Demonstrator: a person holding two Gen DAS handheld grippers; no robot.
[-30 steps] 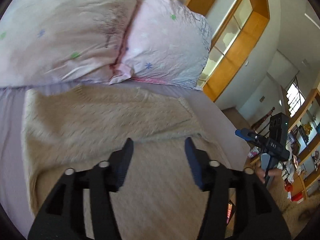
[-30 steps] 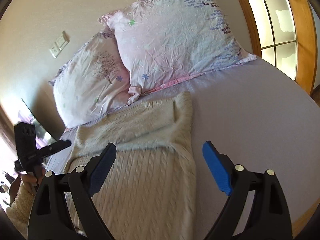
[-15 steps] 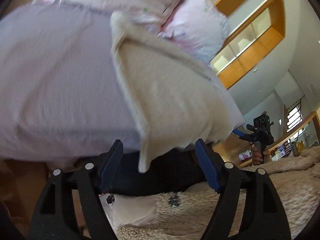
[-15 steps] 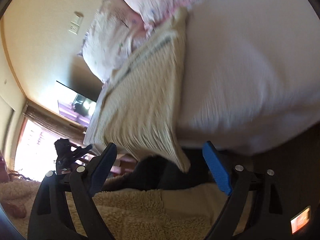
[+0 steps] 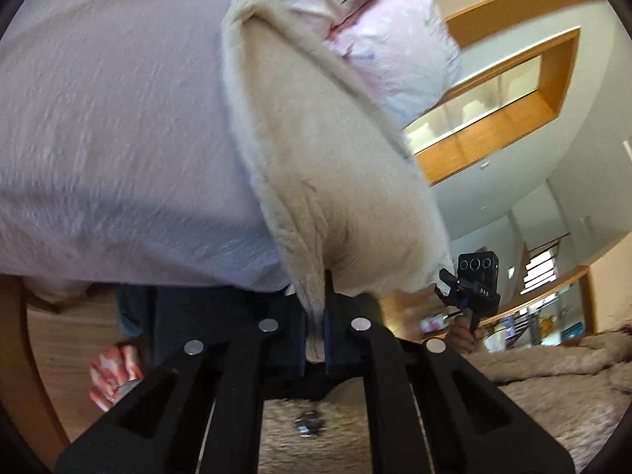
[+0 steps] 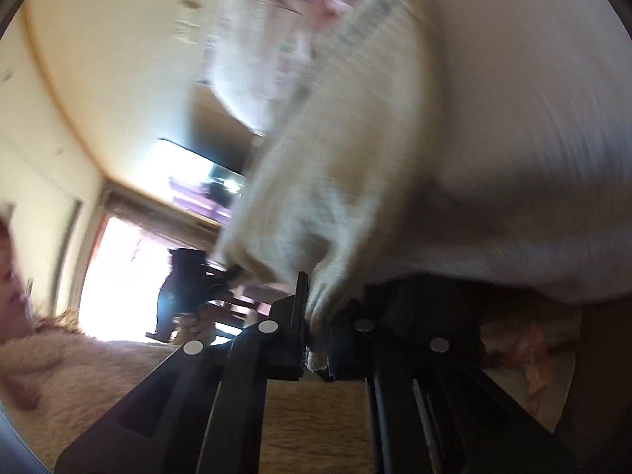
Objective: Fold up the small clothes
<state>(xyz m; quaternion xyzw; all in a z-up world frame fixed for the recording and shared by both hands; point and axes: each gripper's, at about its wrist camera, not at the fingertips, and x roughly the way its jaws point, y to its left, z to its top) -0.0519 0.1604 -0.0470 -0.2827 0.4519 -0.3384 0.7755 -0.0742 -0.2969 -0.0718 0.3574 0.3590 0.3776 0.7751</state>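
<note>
Tension matters here: with the left gripper (image 5: 315, 333) and right gripper (image 6: 316, 339) each pinching a near corner of the cream knit sweater (image 5: 316, 150) at the bed (image 5: 110, 118) edge, lift both evenly toward the pillows (image 5: 379, 39).

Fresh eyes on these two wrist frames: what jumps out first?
The cream knit sweater, lying on the lilac bed sheet, fills the middle of both views, each near corner pinched. The left gripper has its jaws shut on one corner, the right gripper on the other. Pink floral pillows sit at the far end; the right view is badly blurred.
</note>
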